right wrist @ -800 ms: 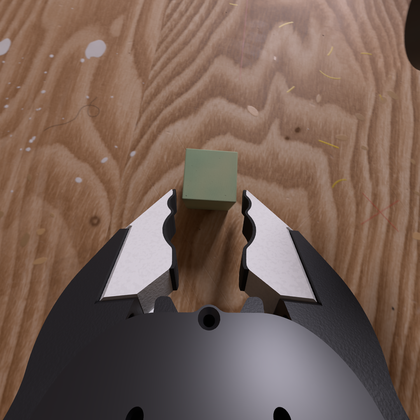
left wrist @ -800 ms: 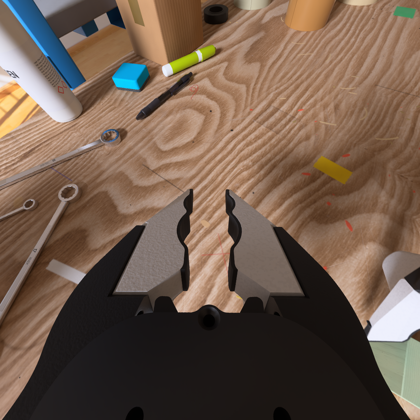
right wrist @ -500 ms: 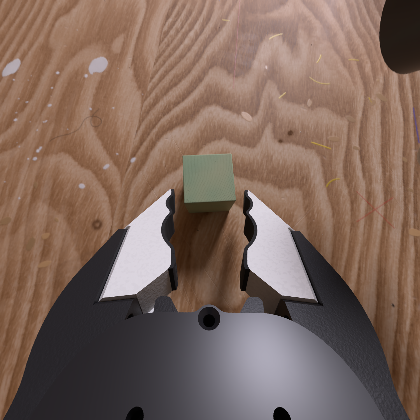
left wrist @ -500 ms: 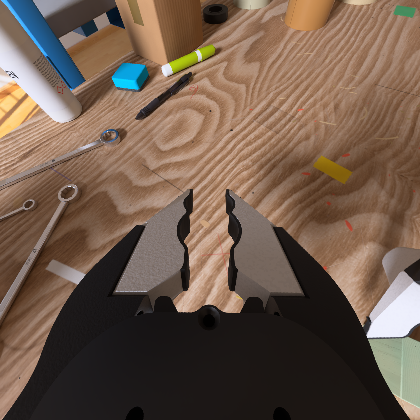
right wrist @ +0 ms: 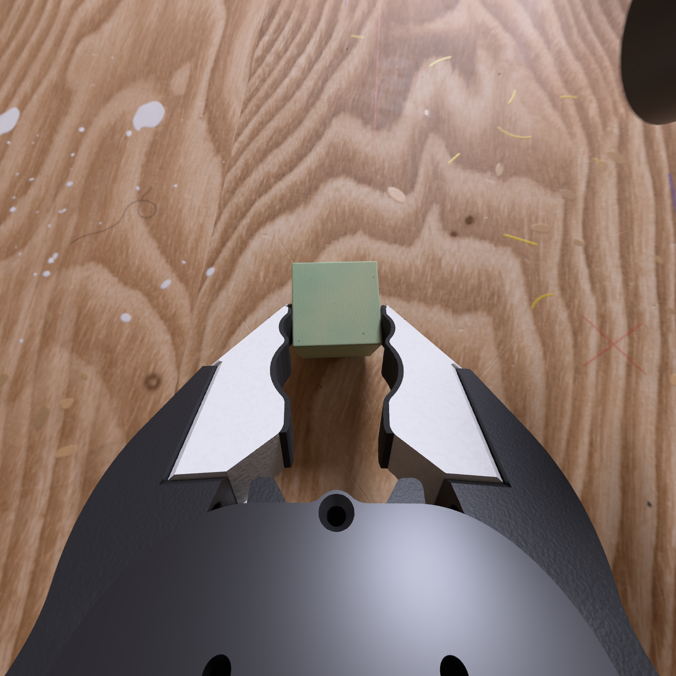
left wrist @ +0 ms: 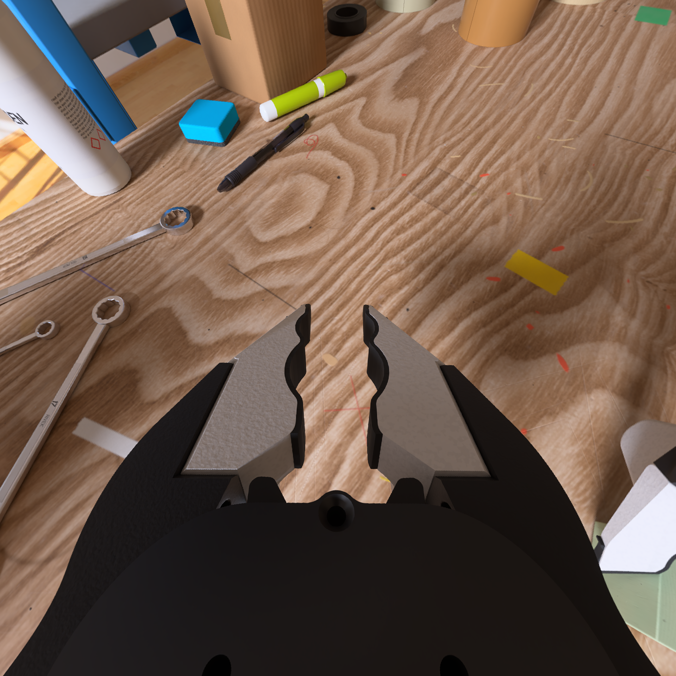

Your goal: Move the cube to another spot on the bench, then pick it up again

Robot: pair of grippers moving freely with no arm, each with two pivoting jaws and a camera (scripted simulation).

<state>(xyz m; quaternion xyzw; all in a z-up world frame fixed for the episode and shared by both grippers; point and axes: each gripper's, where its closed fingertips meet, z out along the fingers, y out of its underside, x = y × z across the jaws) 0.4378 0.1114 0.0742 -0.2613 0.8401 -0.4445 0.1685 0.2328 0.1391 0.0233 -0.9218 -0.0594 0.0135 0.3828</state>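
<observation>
A pale green cube (right wrist: 334, 303) sits between the fingertips of my right gripper (right wrist: 335, 311) on the wooden bench (right wrist: 475, 256). Both fingertips press on its left and right sides, so the gripper is shut on it. I cannot tell whether the cube is off the bench. In the left wrist view the cube (left wrist: 636, 607) shows at the bottom right edge, under a white finger of the right gripper (left wrist: 643, 530). My left gripper (left wrist: 336, 311) hovers over the bench with a narrow gap between its jaws and holds nothing.
Left of the left gripper lie wrenches (left wrist: 91, 252) (left wrist: 55, 402). Farther off are a black pen (left wrist: 263, 151), a green marker (left wrist: 303, 95), a blue eraser (left wrist: 209, 120), a cardboard box (left wrist: 263, 44), a white cylinder (left wrist: 62, 120) and an orange tube (left wrist: 497, 22). A dark round object (right wrist: 654, 58) is at the right view's top right.
My right gripper moved forward around the cube and closed on its sides. The left gripper has not moved.
</observation>
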